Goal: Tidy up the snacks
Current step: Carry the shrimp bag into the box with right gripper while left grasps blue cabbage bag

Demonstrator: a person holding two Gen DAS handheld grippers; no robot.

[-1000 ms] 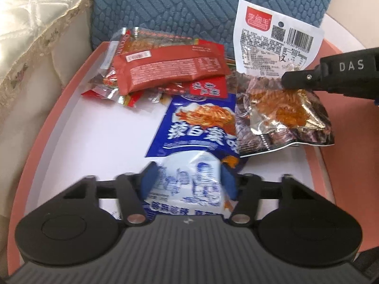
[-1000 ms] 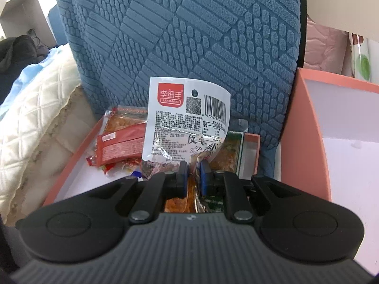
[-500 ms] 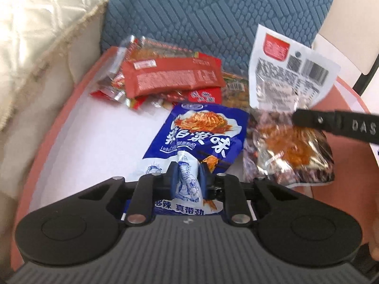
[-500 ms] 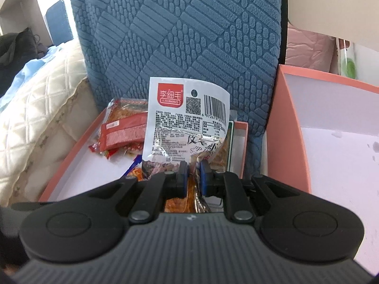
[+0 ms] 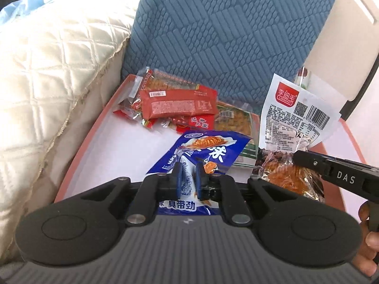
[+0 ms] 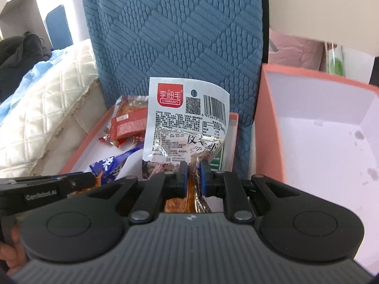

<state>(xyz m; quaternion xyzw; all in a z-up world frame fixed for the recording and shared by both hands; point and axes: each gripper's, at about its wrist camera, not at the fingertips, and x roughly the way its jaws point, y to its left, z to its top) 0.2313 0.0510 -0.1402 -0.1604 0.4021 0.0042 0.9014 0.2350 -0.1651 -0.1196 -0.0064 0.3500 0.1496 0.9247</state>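
My left gripper is shut on a blue snack bag and holds it lifted over the pink tray. My right gripper is shut on a white-topped snack pouch with a red logo and barcode, held upright above the tray's right side; the pouch also shows in the left wrist view. Red snack packets lie piled at the tray's far end, with a green-edged packet beside them.
A second, deeper pink box with a white inside stands to the right. A blue textured cushion rises behind the tray. A cream quilted cushion lies to the left.
My left gripper closed on the blue bag and raised it off the tray. My right gripper kept its hold on the pouch and drew back and up; the right box came more into view.
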